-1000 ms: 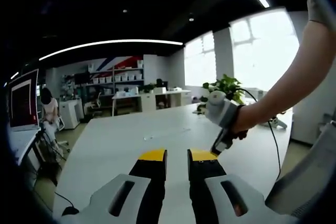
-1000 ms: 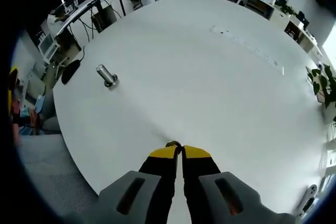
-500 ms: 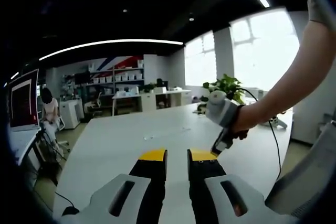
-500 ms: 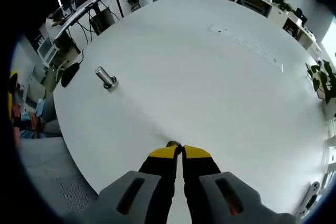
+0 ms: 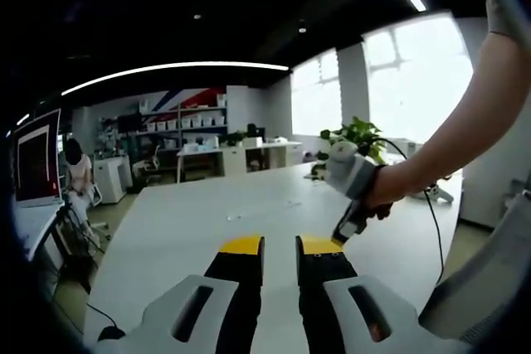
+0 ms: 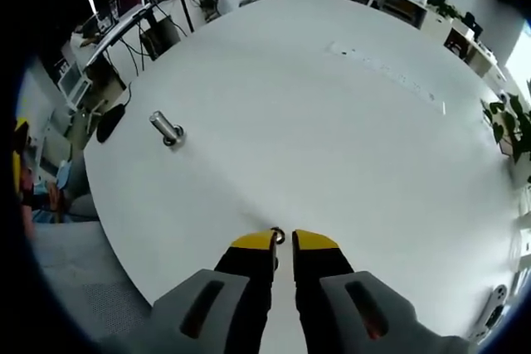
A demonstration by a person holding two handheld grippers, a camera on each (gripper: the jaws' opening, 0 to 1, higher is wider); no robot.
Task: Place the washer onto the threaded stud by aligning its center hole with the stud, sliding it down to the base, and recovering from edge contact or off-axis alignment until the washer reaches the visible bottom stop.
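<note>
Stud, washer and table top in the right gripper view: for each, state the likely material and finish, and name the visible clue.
Stud: probably steel, shiny grey with bright highlights.
Washer: likely metal, a small dark glinting ring at the right gripper tips; too small to be sure.
Table top: smooth matt white, probably laminate; no grain shows.

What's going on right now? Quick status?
Left gripper open, idle. Right gripper open around washer on table. Stud off to the side, path clear.
</note>
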